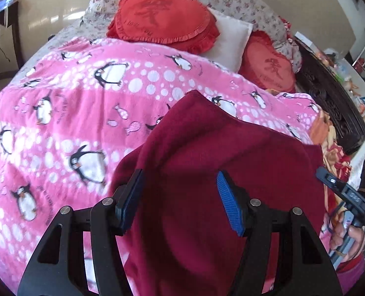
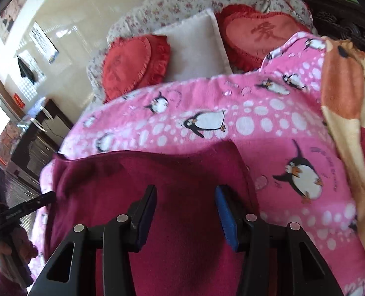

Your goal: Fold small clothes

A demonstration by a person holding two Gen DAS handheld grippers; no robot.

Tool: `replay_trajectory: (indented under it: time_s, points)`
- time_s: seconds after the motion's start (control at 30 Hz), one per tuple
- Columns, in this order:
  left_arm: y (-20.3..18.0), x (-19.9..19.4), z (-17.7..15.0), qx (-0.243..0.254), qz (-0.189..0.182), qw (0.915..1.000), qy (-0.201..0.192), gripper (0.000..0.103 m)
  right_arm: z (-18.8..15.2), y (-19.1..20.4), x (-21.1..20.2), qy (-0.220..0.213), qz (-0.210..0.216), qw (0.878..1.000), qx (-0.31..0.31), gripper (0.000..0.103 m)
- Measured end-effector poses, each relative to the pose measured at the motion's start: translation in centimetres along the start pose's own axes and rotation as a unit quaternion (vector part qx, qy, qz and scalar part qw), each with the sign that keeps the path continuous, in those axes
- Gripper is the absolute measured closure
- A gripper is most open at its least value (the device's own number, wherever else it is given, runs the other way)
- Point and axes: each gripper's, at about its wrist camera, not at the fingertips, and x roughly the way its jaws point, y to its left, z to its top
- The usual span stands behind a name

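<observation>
The right gripper (image 2: 186, 212) hangs with its jaws apart over a maroon garment (image 2: 157, 185) — nothing pinched between the pads. The garment lies on the pink penguin blanket (image 2: 268, 128). Beyond the blanket sit two red heart cushions (image 2: 130, 64) with a white pillow (image 2: 194, 44) between them — the left gripper (image 2: 22, 209) shows at the garment's left edge

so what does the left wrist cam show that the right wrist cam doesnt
Only the left wrist view shows the shelf of clutter past the dark headboard, at the right edge, and the right gripper side-on in a hand.

Only the right wrist view shows the wall calendar, the dark cabinet beside the bed and the orange patterned blanket.

Both show the maroon garment lying on the pink penguin blanket, two red heart cushions and the white pillow, each with open jaws over the garment, gripping nothing.
</observation>
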Motion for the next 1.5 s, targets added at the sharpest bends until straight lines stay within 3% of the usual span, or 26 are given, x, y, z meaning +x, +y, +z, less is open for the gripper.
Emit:
replay_trajectory:
  time_s: [0.17,0.37,0.43,0.53,0.7,0.77,0.9,1.03,1.07,1.1,1.13,1.17,1.3,1.5]
  points:
    - [1.2,-3.2,-3.8,0.023,0.000,0.9997,-0.002,0.042,-6.5,-0.8,-6.7,-0.002,0.031,0.999,0.023,0.049]
    - [2.0,-3.2,-8.2,0.017,-0.007,0.9992,0.035,0.042,-13.0,-0.3,-6.8,0.046,0.016,0.999,0.004,0.050]
    - [2.2,-2.8,-9.0,0.006,-0.006,0.9991,0.041,0.042,-13.6,-0.1,-5.7,0.046,0.021,0.999,0.001,0.056]
    - [2.2,-2.7,-9.7,-0.001,0.002,0.9989,0.046,0.042,-13.3,0.2,-4.3,0.047,0.009,0.999,-0.008,0.098]
    - [2.0,-4.4,-10.3,0.004,-0.010,0.9994,0.034,0.042,-11.8,1.2,-8.5,0.001,-0.008,0.998,-0.056,0.098]
    - [1.9,-4.2,-10.4,0.007,-0.012,0.9993,0.035,0.042,-11.5,-0.1,-9.0,0.006,-0.015,0.999,-0.040,0.098]
    - [1.8,-2.6,-10.6,-0.003,-0.015,0.9985,0.053,0.042,-12.9,-1.2,-6.2,0.050,-0.055,0.997,-0.035,0.098]
    - [1.6,-1.5,-11.0,0.017,0.012,0.9975,0.068,0.042,-12.9,-2.2,-6.5,0.053,-0.037,0.998,-0.004,0.098]
    - [1.7,-1.5,-10.9,0.018,0.013,0.9974,0.068,0.042,-12.7,-2.2,-7.0,0.048,-0.038,0.998,-0.004,0.096]
    - [1.8,-1.8,-10.7,0.015,0.009,0.9979,0.062,0.042,-12.5,-2.1,-7.5,0.040,-0.044,0.998,-0.007,0.079]
    - [2.0,-2.0,-10.5,0.011,0.009,0.9983,0.056,0.042,-12.3,-1.9,-8.0,0.027,-0.051,0.998,-0.011,0.050]
    - [2.2,-2.2,-10.2,0.005,0.011,0.9988,0.048,0.042,-12.1,-2.0,-8.7,0.005,-0.050,0.999,-0.009,0.031]
    - [3.7,-1.5,-8.3,-0.048,0.000,0.9984,0.030,0.030,-10.7,-3.2,-9.1,-0.035,-0.035,0.999,0.024,0.027]
    - [4.2,1.1,-6.5,-0.056,-0.002,0.9981,0.026,0.030,-8.8,-5.5,-4.1,0.012,-0.004,0.998,0.061,0.025]
